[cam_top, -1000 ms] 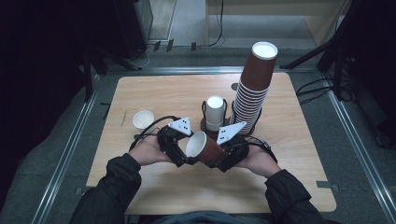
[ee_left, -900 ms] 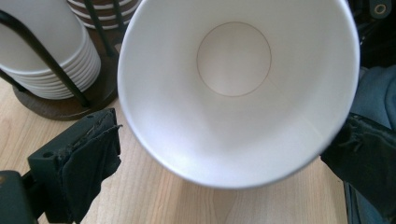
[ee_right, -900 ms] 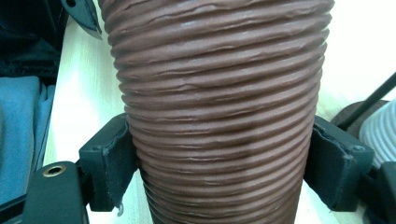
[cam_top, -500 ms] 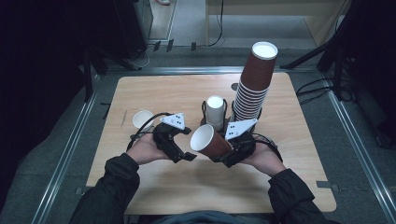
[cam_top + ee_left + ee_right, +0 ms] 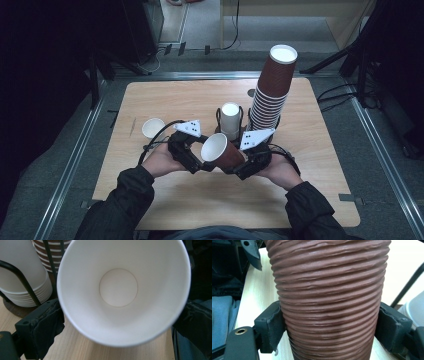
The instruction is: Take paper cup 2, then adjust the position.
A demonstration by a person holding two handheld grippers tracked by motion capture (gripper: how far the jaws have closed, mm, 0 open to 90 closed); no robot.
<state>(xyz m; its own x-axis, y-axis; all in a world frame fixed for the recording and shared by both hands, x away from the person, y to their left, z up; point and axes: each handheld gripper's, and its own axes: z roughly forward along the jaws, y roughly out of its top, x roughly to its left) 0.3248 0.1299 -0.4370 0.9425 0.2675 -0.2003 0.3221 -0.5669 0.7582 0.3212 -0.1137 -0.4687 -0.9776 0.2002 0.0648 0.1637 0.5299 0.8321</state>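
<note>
A ribbed brown paper cup [image 5: 227, 152] with a white inside is held tilted above the table's front middle, its mouth turned to the left. My right gripper [image 5: 241, 167] is shut on the cup's body; in the right gripper view its pads [image 5: 273, 327] press both sides of the ribbed wall [image 5: 327, 302]. My left gripper [image 5: 200, 162] is open at the cup's mouth. In the left gripper view the white interior [image 5: 118, 287] faces the camera, and the two jaws stand wide on either side of the rim.
A tall stack of brown cups [image 5: 272, 95] rises behind the right gripper. A stack of white cups [image 5: 230, 120] sits in a black wire holder beside it. One small white cup [image 5: 152, 127] stands at the left on the wooden table [image 5: 200, 205].
Half a second ago the left gripper had drawn away to the left of the cup. It has now moved back to the cup's mouth. The right gripper keeps its hold.
</note>
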